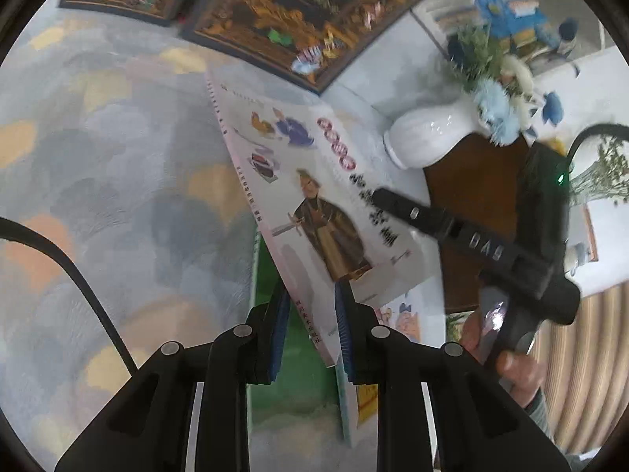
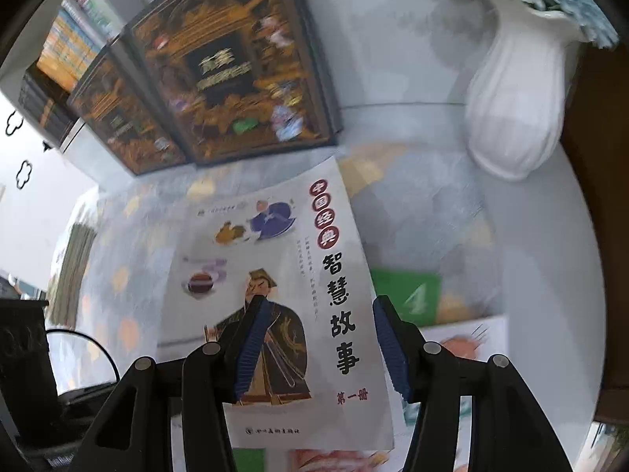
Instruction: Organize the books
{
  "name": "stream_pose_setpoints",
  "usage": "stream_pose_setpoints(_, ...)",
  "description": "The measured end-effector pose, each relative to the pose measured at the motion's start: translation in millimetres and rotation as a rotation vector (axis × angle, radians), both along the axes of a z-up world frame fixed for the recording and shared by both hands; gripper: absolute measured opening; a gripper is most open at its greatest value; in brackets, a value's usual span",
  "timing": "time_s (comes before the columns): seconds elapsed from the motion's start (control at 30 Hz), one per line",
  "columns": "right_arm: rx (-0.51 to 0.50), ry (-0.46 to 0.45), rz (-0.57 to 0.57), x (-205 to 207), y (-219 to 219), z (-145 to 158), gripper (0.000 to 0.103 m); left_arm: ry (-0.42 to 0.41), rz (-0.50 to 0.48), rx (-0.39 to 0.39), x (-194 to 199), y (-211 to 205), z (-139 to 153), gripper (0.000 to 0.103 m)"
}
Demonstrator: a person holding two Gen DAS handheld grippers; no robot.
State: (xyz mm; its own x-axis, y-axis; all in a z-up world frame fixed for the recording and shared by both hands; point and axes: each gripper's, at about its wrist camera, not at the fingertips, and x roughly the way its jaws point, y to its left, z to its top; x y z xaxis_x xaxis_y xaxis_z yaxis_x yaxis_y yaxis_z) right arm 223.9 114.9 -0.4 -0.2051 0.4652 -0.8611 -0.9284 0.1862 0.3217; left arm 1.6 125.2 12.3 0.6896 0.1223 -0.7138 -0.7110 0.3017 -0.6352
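Thin white picture book tilted up off a patterned cloth, lower corner caught between blue pads of left gripper at 6 o'clock of left view. Jaws narrow, pinched on that corner near the spine. Right gripper reaching in from 3 o'clock, one finger tip lying on or just over the cover; contact not clear. In right view, right gripper with jaws standing apart, hovering over the cover face, nothing pinched between them.

Under the lifted book: green book at 4 o'clock of right view, more picture books beside it. Two dark ornate volumes leaning at 12 o'clock. White vase with blue flowers at 2 o'clock, near the book's far edge.

Handling, as judged: paperback, light, floppy, glossy cover likely slick. Single corner grip likely to let it sag or swivel. Better hold at the spine edge or mid long edge, second grip on the opposite edge. Vase fragile; swing clear of it.
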Motion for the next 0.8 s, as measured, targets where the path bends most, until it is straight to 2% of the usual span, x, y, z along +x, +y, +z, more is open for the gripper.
stream_pose_setpoints(0.13, -0.008, 0.004, 0.064, -40, -27, 4, 0.055, 0.035, 0.041, -0.004, -38, -16, 3, 0.019)
stream_pose_setpoints(0.3, -0.051, 0.091, 0.127, -102, -78, -14, 0.055, 0.118, 0.134, -0.102, -110, -59, -20, 0.019)
stream_pose_setpoints(0.47, -0.103, 0.178, 0.18, -152, -130, -34, 0.057, 0.112, 0.254, -0.201, -170, -112, -39, 0.019)
stream_pose_setpoints(0.6, -0.125, 0.129, 0.246, -175, -157, -39, 0.058, 0.053, 0.284, -0.25, -187, -137, -49, 0.021)
stream_pose_setpoints(0.73, -0.114, 0.128, 0.203, -170, -181, -36, 0.058, 0.045, 0.325, -0.228, -188, -144, -48, 0.022)
stream_pose_setpoints(0.8, -0.092, 0.099, 0.122, -158, -193, -35, 0.045, 0.067, 0.322, -0.196, -186, -149, -48, 0.022)
